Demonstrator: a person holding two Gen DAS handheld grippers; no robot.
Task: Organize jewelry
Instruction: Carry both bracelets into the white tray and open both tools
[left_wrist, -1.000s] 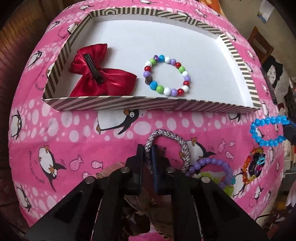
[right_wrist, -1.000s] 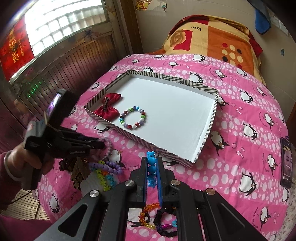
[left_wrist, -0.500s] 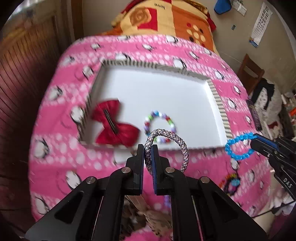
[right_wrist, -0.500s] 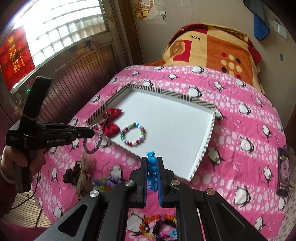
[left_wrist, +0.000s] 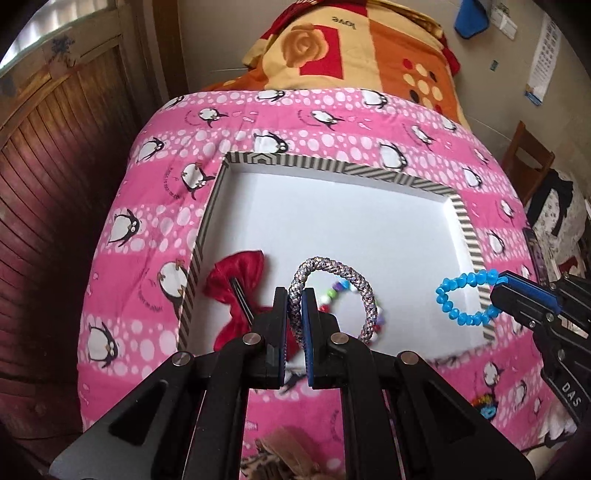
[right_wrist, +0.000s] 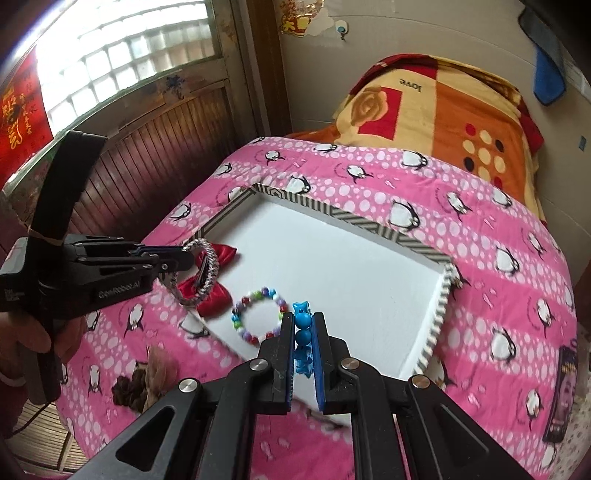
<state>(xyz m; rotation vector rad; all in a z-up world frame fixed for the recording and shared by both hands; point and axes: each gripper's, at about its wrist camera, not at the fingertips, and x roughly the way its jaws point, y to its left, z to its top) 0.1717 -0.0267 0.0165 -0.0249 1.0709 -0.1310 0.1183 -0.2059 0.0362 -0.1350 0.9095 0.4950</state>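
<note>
A shallow white tray with a striped rim (left_wrist: 467, 225) (right_wrist: 441, 295) lies on the pink penguin quilt. In it are a red bow clip (left_wrist: 236, 280) (right_wrist: 216, 295) and a multicoloured bead bracelet (right_wrist: 258, 314), partly hidden in the left wrist view (left_wrist: 334, 288). My left gripper (left_wrist: 294, 295) (right_wrist: 184, 254) is shut on a silver braided bracelet (left_wrist: 347, 275) (right_wrist: 205, 273), held above the tray's near left part. My right gripper (right_wrist: 303, 325) (left_wrist: 498, 291) is shut on a blue bead bracelet (left_wrist: 461, 297) (right_wrist: 303, 321), held above the tray's near right corner.
Brown and dark hair pieces (right_wrist: 144, 380) lie on the quilt near the left front. More coloured bracelets (left_wrist: 487, 404) lie at the right front. A dark phone (right_wrist: 563, 391) lies at the quilt's right edge. An orange blanket (right_wrist: 436, 110) is piled behind, with a wooden wall on the left.
Both grippers have lifted their bracelets off the quilt and moved forward over the tray's near edge. Both have stayed shut.
</note>
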